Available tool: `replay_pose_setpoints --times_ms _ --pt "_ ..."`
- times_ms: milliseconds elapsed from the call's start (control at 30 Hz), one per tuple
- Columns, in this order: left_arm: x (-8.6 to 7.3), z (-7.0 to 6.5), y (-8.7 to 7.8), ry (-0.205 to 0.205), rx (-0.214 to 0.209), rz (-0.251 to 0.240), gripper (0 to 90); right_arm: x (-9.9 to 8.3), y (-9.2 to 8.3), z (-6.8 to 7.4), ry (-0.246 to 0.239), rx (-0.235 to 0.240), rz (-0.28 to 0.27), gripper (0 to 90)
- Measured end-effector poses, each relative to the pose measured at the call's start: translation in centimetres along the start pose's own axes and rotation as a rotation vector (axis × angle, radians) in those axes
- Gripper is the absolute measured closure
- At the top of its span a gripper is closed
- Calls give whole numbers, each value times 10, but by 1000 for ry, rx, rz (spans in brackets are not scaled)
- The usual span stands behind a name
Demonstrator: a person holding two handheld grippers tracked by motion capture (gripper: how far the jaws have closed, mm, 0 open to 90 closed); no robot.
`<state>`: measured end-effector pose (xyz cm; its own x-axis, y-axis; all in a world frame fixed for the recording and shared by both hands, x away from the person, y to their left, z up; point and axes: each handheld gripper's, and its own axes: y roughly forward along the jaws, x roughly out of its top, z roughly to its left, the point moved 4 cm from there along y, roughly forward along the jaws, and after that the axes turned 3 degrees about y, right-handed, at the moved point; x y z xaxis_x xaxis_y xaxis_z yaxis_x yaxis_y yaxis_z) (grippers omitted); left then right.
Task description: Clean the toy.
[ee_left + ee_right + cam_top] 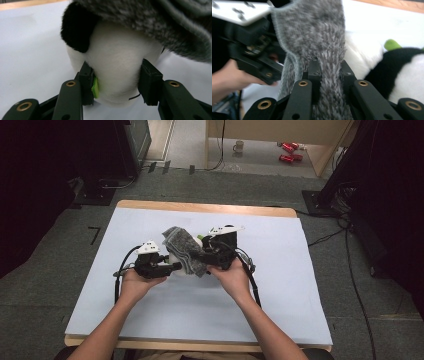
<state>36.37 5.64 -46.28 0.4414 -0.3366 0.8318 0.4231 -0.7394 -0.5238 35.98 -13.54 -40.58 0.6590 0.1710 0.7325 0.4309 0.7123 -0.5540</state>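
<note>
Gripping a white-and-black plush toy (pixel 117 62), the left tongs (pixel 117 83) have their pads pressed against its white body on both sides. Right tongs (pixel 329 72) clamped on a fuzzy grey sock (pixel 317 37), the fabric pinched between the pads. Sock drapes over the top of the toy. In the high view both sit at mid-surface (pixel 300 320), between the two hands, left tongs (pixel 172 267) and right tongs (pixel 205 255) close together.
</note>
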Motion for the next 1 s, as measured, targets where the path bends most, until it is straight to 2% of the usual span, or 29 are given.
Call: replay_pose_setpoints --times_ms 133,267,333,567,667,867,1000 --pt "0 1 0 1 2 -4 557 1 -3 -8 -8 -30 15 772" --pt "0 4 1 -14 -8 -11 563 2 -12 -20 -17 -93 29 777" --pt "0 3 0 -11 -10 -15 564 2 -16 -25 5 -86 32 780" --pt "0 6 1 -28 -17 -21 564 6 -31 -37 25 -95 34 783" --pt "0 7 0 -30 -18 -23 563 8 -40 -44 49 -101 23 783" --pt "0 8 0 -39 -23 -27 563 11 -58 -64 93 -114 0 783" --pt "0 8 0 -40 -24 -25 563 11 -68 -77 121 -140 -20 782"
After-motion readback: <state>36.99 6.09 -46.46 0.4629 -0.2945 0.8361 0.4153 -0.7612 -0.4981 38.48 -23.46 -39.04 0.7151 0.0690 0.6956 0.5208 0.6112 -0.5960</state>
